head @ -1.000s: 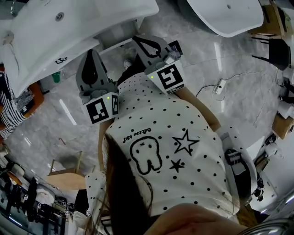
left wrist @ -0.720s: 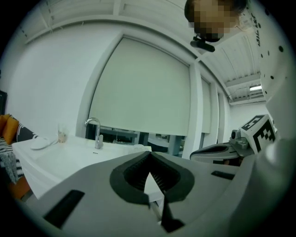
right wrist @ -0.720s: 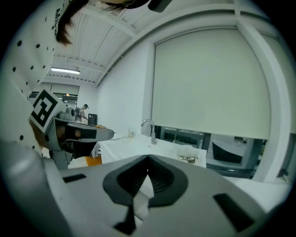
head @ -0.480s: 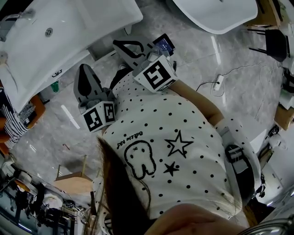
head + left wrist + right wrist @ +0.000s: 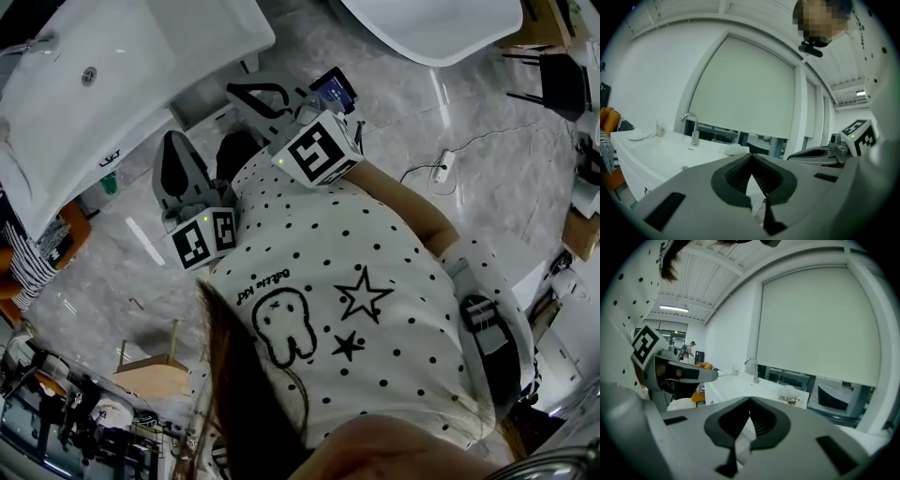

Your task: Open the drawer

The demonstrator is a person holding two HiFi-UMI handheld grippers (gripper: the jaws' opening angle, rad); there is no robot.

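I held both claws out in front of my dotted shirt (image 5: 375, 272), level with each other above the grey marble floor (image 5: 403, 84). My left claw (image 5: 751, 157) was closed, its two tips meeting with nothing between them, and it pointed toward the long white washbasin unit (image 5: 112, 84) that stood just ahead of it. My right claw (image 5: 750, 400) was closed as well and empty, its tips pressed together, and it pointed the same way from a little further right. It showed at the edge of the left gripper view with its marker cube (image 5: 858, 136) beside my sleeve. On top of the washbasin unit a chrome tap (image 5: 691, 123) stood upright at the back of the bowl, and a pale roller blind (image 5: 745, 89) hung over the window behind it. I could not pick out the drawer for certain in any view. The plain white front of the unit (image 5: 202, 98) faced the claws from below the bowl, apart from both of them, but I could not tell whether that was it. A power strip (image 5: 447, 174) lay on the floor well off to my right.
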